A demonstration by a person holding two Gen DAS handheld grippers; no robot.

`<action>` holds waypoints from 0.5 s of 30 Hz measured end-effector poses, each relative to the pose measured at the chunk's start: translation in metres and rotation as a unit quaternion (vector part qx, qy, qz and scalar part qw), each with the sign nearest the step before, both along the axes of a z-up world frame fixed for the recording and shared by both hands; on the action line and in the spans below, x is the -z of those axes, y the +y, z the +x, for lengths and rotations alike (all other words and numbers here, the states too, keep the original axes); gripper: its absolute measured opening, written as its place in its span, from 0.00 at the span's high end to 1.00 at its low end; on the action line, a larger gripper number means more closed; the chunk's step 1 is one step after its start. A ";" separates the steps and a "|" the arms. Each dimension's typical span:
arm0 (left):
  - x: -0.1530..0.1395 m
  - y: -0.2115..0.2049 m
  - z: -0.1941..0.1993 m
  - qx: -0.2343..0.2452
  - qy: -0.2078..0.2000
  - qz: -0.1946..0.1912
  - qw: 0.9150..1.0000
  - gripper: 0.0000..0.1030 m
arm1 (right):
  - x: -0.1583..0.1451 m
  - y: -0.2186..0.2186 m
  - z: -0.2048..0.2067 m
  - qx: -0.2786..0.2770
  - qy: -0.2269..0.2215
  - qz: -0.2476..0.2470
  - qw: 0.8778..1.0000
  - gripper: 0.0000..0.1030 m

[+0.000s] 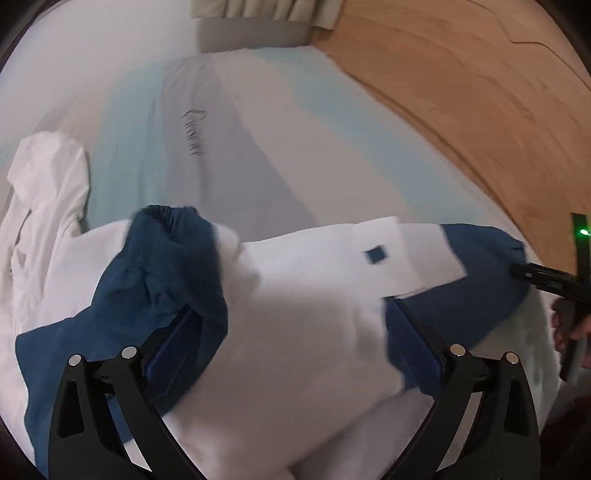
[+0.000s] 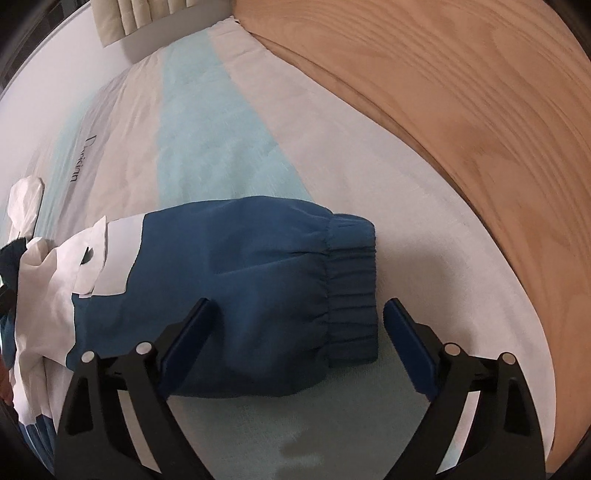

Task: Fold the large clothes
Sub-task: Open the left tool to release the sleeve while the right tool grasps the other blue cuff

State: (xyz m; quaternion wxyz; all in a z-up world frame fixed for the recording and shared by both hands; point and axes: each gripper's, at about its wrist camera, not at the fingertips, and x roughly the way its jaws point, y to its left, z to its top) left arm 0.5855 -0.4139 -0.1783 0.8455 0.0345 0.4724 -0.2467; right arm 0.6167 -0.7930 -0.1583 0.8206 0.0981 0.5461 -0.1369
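- Left gripper (image 1: 291, 332) spread wide, jaws empty, blue pads hanging over the white body of the jacket (image 1: 306, 325).
- Left-hand pad low against a bunched blue sleeve (image 1: 162, 273); contact unclear through the blur.
- Right gripper (image 2: 295, 332) likewise wide apart, gripping nothing, fingers straddling the end of the other blue sleeve (image 2: 240, 280).
- Elastic cuff (image 2: 351, 288) lying flat between the two pads, nearer the right-hand one, not touching either.
- Jacket spread across the bed sheet (image 2: 207, 147), white panel with a small blue square (image 1: 375, 255) toward the right sleeve.
- Seen from the left wrist, right gripper's black tip just at the far sleeve's cuff, held in a hand (image 1: 569, 328) at the frame edge.
- Crumpled white garment (image 1: 44, 206) further left on the bed, beside the jacket.
- Pale sheet striped white, teal and grey, with dark lettering (image 1: 194, 133) along the grey band.
- Wooden floor (image 2: 461, 110) beyond the bed's right edge.
- Cream curtain (image 1: 266, 11) farthest back.
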 end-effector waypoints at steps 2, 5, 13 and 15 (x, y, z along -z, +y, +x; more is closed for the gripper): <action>-0.008 0.000 -0.007 0.005 -0.003 -0.007 1.000 0.06 | 0.000 0.000 0.001 -0.003 0.002 0.000 1.000 0.14; -0.017 0.003 -0.014 0.007 -0.008 -0.011 1.000 0.06 | 0.001 -0.004 0.003 0.005 0.004 -0.001 1.000 0.14; -0.045 0.022 -0.029 0.016 -0.050 0.004 0.999 0.06 | 0.008 -0.017 -0.006 0.030 0.011 0.027 0.999 0.16; -0.047 0.030 -0.032 0.014 -0.058 0.011 0.998 0.06 | 0.010 -0.016 -0.006 0.031 0.012 0.035 0.999 0.20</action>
